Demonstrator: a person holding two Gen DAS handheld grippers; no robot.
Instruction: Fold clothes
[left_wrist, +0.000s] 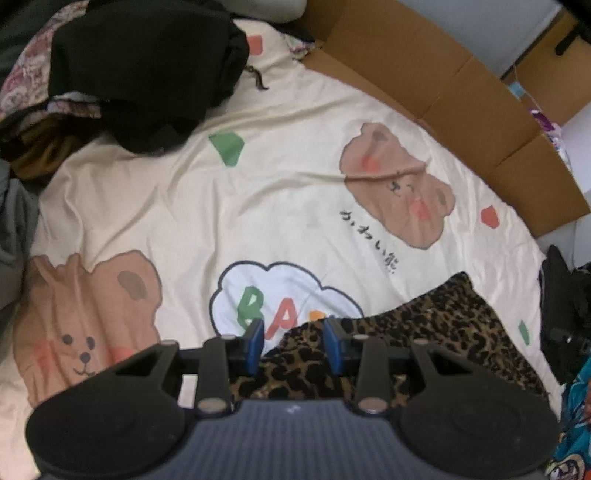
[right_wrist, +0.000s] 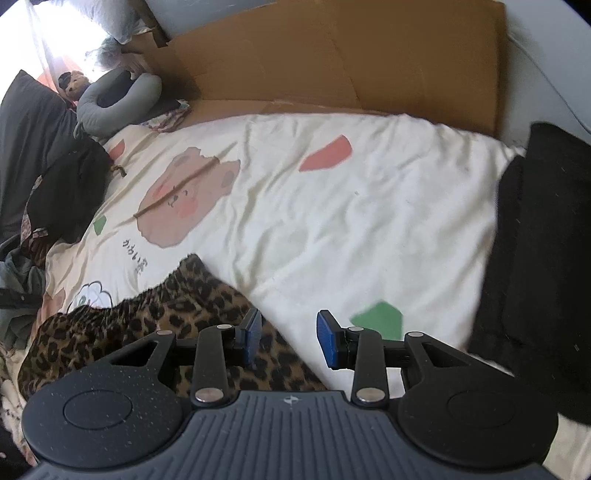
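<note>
A leopard-print garment (left_wrist: 424, 332) lies folded flat on the cream bear-print bedspread (left_wrist: 288, 177), near the front of the bed. My left gripper (left_wrist: 294, 345) hovers over its near left edge, open, with nothing between the blue pads (left_wrist: 256, 343). In the right wrist view the same leopard-print garment (right_wrist: 155, 317) lies at the lower left. My right gripper (right_wrist: 288, 341) stands open above the garment's right edge, where it meets the bedspread (right_wrist: 332, 221); its fingers hold nothing.
A heap of black clothes (left_wrist: 147, 70) sits at the far left of the bed. Flattened cardboard (right_wrist: 332, 62) lines the far side. A black cloth (right_wrist: 532, 258) covers the right edge. A grey neck pillow (right_wrist: 118, 99) lies at the back left.
</note>
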